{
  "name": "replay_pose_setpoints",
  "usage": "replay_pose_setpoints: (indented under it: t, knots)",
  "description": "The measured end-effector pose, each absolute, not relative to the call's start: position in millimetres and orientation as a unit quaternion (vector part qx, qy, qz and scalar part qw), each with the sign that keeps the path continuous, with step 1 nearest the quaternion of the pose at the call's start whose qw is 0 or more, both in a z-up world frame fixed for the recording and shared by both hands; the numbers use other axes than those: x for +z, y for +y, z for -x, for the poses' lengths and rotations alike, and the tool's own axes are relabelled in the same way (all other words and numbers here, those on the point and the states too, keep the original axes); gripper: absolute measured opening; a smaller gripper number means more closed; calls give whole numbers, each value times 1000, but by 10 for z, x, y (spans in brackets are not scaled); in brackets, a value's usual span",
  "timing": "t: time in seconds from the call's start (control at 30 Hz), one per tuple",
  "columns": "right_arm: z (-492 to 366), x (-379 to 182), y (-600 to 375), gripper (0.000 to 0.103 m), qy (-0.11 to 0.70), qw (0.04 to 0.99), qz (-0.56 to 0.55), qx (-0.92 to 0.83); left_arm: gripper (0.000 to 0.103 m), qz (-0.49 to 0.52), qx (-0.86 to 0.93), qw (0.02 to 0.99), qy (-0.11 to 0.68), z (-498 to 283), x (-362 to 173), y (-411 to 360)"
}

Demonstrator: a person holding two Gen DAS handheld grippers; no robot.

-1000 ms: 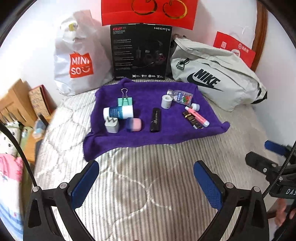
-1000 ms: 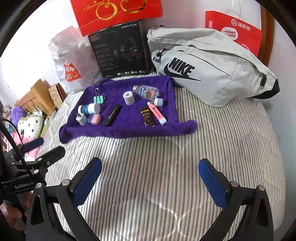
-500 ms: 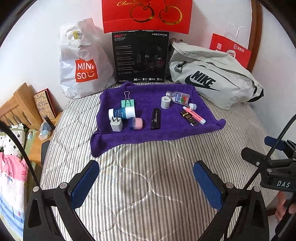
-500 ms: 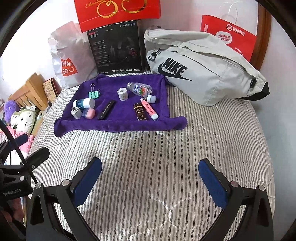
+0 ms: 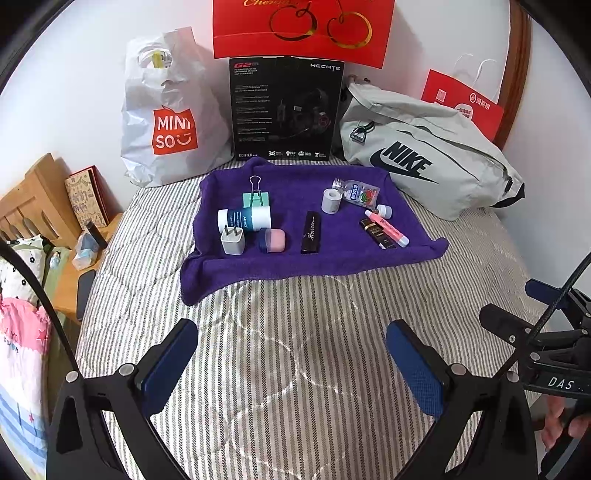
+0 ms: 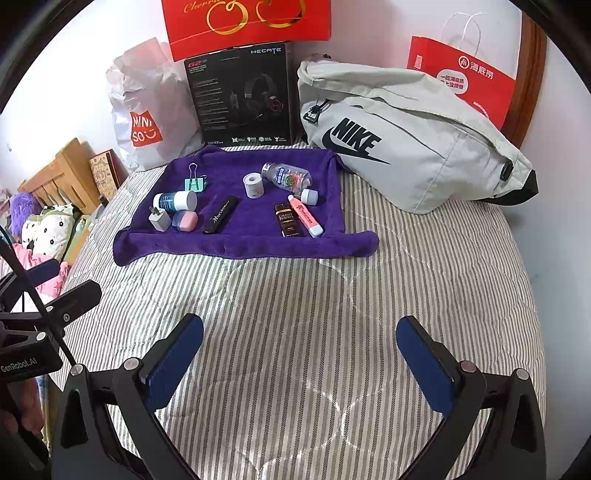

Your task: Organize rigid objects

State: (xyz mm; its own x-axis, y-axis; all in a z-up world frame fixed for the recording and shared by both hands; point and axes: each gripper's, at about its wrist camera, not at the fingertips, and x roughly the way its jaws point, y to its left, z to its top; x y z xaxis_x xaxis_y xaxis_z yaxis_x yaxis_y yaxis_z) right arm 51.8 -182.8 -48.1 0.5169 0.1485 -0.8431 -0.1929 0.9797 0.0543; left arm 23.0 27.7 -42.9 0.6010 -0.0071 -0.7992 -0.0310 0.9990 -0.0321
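Both grippers hover over the striped bedspread (image 5: 295,369), low in frame — left gripper (image 5: 291,363) and right gripper (image 6: 301,363) with fingers spread wide, holding nothing. Small rigid items sit on the purple towel (image 5: 288,258) at upper centre: binder clip (image 5: 255,197), charger plug (image 5: 232,240), black tube (image 5: 311,232), pink highlighter (image 5: 386,228).

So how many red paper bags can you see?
2. One red paper bag with gold cherries is behind the black box; one red paper bag with white handles is behind the grey bag.
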Motion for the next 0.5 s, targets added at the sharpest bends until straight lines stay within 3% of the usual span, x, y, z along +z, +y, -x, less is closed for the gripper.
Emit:
replay_pose_setpoints:
  t: [0.5]
  knots:
    - [-484,-470,-1808,102,481,871,28,99,103,27,7,894,447,-205,-436,306]
